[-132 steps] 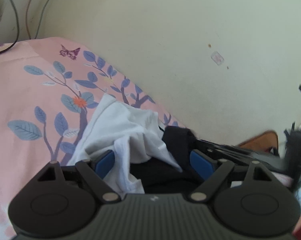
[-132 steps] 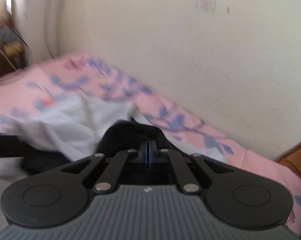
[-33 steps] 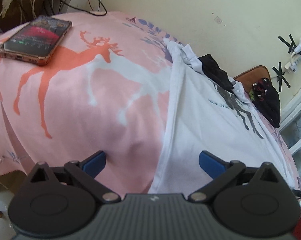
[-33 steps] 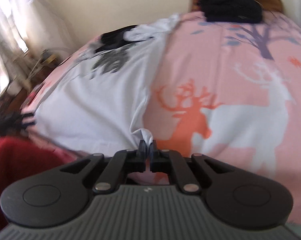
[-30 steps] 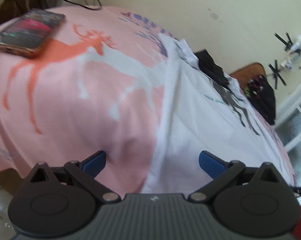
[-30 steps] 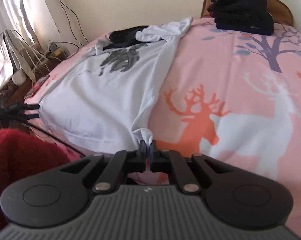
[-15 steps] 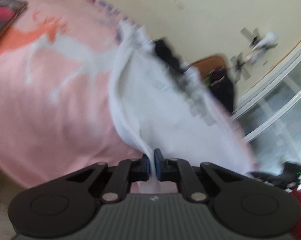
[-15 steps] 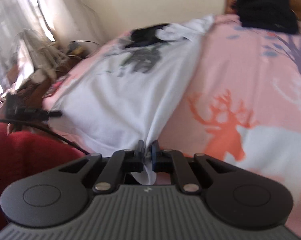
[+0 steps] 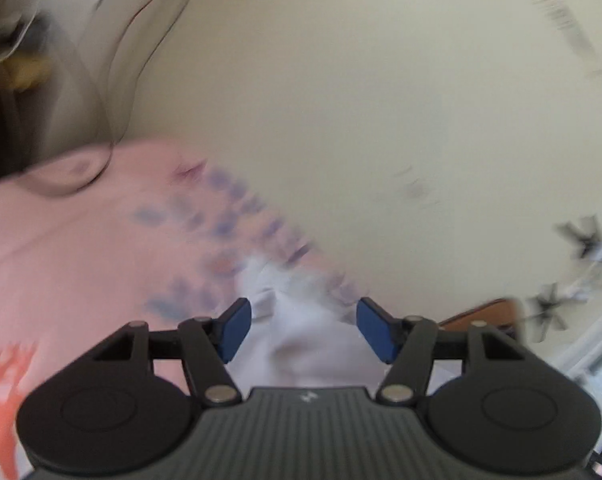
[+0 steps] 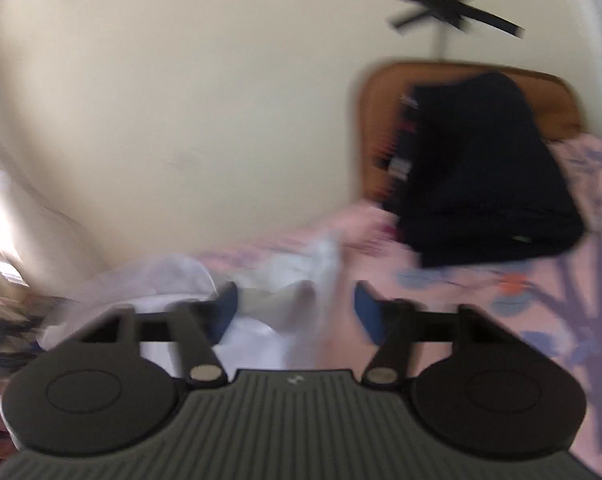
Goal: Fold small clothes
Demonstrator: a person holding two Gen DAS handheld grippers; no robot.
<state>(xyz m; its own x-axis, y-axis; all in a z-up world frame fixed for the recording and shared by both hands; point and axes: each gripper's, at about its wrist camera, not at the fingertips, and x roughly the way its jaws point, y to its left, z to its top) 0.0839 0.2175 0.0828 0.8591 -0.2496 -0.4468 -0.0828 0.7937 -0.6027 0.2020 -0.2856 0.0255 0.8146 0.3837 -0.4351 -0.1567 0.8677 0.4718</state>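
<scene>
- Between the blue pads of the left gripper white cloth shows, but the pads stand apart and clear of it; the jaws have just been opening.
- Right gripper: jaws likewise spread, just opened, white cloth behind the gap, nothing pinched.
- White T-shirt: lies on the pink bedsheet near the wall, bunched at its far end. Both views are blurred.
- Dark folded pile: rests by the wooden headboard, well apart from the shirt.
- Progress, as a judgement: the hem appears carried toward the collar and released, so one lengthwise fold is likely done. Further folds, smoothing and stacking remain.
</scene>
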